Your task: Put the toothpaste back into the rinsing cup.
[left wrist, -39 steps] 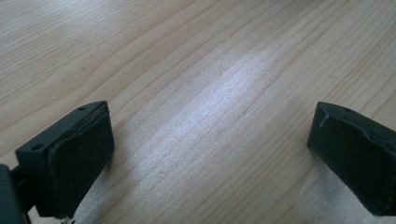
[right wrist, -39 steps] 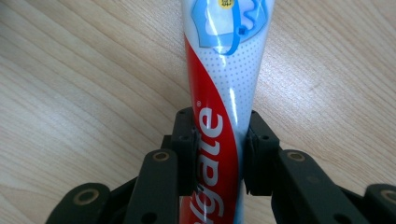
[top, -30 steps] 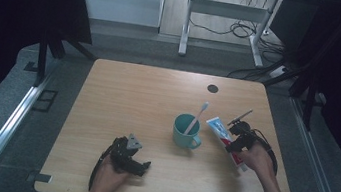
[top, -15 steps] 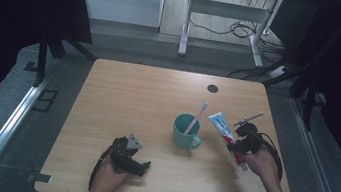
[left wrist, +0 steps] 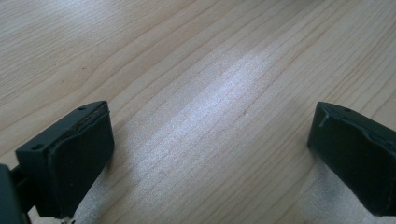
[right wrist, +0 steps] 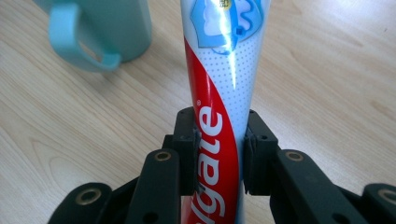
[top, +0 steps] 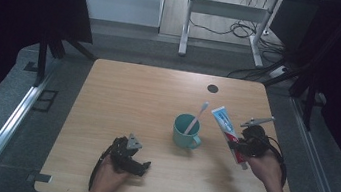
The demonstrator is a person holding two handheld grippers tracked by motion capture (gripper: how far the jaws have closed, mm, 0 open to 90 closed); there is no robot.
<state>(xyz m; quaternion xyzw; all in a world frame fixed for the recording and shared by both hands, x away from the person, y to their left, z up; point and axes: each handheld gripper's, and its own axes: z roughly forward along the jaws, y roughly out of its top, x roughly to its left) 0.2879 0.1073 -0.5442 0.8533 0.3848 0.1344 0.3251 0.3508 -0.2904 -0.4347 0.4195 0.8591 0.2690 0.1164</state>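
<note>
The left gripper (top: 126, 154) rested on the table (top: 123, 94) near the front edge, its jaws wide apart with nothing between them. The right gripper (right wrist: 219, 154) was clamped on the toothpaste tube (right wrist: 224, 93), lifted off the wood. The tube's long axis ran away from the jaws and pointed toward the green mug (top: 185, 130) just beside, which held a toothbrush (top: 198, 115). Behind the mug was open room.

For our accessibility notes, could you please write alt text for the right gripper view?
A red, white and blue toothpaste tube is clamped in the right claw, above a wooden table. A teal mug stands at upper left.
</note>
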